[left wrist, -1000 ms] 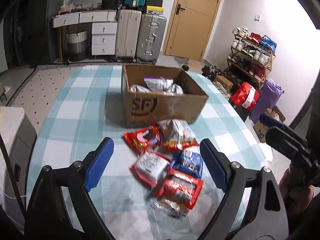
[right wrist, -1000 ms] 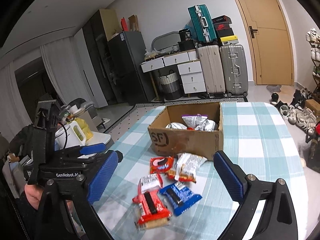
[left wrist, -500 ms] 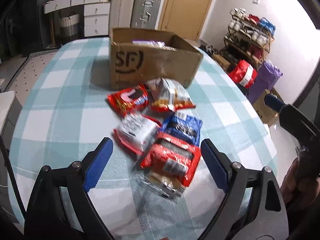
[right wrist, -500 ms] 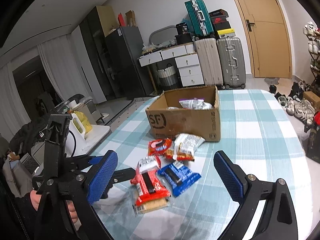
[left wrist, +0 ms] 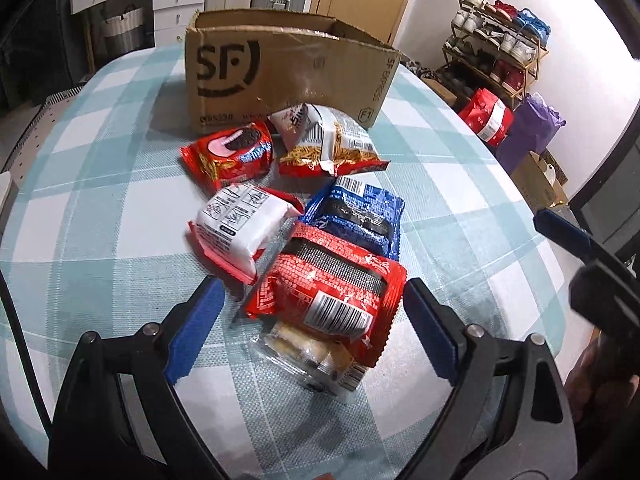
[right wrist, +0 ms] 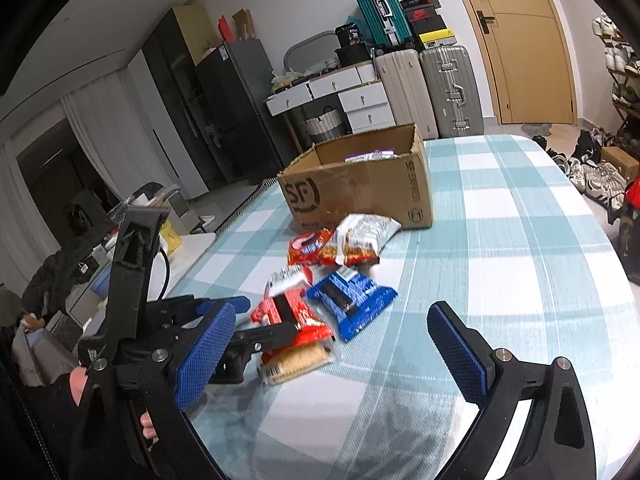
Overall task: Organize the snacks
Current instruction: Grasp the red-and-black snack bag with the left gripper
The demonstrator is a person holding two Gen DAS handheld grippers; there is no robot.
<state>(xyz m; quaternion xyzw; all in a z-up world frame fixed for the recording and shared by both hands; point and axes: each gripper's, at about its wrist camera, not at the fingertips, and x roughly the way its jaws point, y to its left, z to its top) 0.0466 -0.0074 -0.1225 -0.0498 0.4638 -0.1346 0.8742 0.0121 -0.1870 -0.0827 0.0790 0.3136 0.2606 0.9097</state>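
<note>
Several snack packets lie in front of the cardboard box (left wrist: 280,72) on the checked tablecloth. Among them are a red cookie packet (left wrist: 228,156), a noodle snack (left wrist: 328,140), a white-and-red packet (left wrist: 236,228) and a blue packet (left wrist: 360,216). Nearest lies a red packet (left wrist: 332,280) on top of a clear-wrapped biscuit pack (left wrist: 312,356). My left gripper (left wrist: 310,308) straddles that red packet. Its jaws are opening and the pads stay off the wrapper. My right gripper (right wrist: 332,312) hangs open over bare cloth, short of the blue packet (right wrist: 352,300). More packets show inside the box (right wrist: 360,188).
The table's rounded edge (left wrist: 532,240) falls away on the right towards a shoe rack (left wrist: 500,36) and bags on the floor. Suitcases (right wrist: 424,88), white drawers (right wrist: 352,100) and a door stand behind the box. A hand (right wrist: 80,384) holds the left gripper's handle.
Both grippers have come down and closer to the snack pile. The left one has tilted down, so the red packet now lies between its fingers. The box looks nearer and its contents are hidden from the left view.
</note>
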